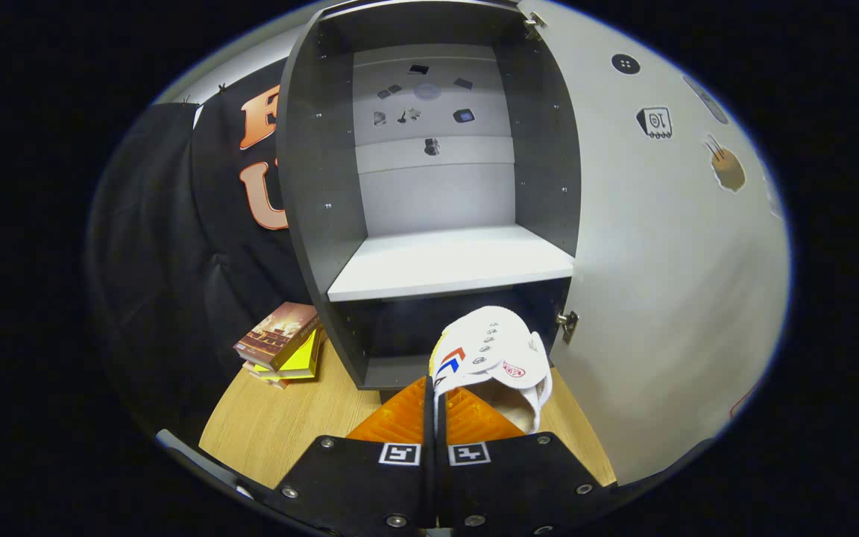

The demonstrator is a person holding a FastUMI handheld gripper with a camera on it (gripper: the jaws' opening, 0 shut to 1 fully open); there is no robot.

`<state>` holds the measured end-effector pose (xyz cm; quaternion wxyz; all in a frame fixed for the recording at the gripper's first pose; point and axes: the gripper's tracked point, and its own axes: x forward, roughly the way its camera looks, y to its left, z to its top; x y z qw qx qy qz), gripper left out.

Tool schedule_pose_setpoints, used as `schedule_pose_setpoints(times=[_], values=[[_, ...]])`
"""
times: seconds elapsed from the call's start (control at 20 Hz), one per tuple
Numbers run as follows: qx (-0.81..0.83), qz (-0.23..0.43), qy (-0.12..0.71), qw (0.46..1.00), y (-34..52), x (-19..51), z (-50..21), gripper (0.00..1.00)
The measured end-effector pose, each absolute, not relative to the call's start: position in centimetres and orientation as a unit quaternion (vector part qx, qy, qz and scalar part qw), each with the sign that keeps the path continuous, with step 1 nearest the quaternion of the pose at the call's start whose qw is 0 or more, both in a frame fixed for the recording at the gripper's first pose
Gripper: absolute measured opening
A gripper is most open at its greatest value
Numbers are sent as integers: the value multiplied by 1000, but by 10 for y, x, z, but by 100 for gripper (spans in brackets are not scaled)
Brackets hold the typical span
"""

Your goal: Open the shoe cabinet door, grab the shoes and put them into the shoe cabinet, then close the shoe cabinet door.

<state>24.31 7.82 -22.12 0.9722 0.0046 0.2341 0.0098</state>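
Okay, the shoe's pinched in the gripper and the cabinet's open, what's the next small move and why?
Probably ease the gripper forward and lower toward the dark lower compartment, just ahead. The fingers are closed on the white shoe's edge, the door is swung open to the right, and the shoe hangs below the white shelf, at that compartment's mouth.

a small stack of books [280,343] lies on the wooden floor [303,418], the top one brown, a yellow one under it jutting out to the side. the stack sits close against black cloth [168,283] that hangs in folds behind it. above the cloth a strip of pale wall [243,56] shows.
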Motion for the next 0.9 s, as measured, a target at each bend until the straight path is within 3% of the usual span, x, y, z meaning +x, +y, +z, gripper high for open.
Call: schedule_pose_setpoints(times=[0.55, 0.9], values=[[-21, 18, 170, 985, 91, 323, -140, 0], [-44, 55, 176, 982, 101, 423, -143, 0]])
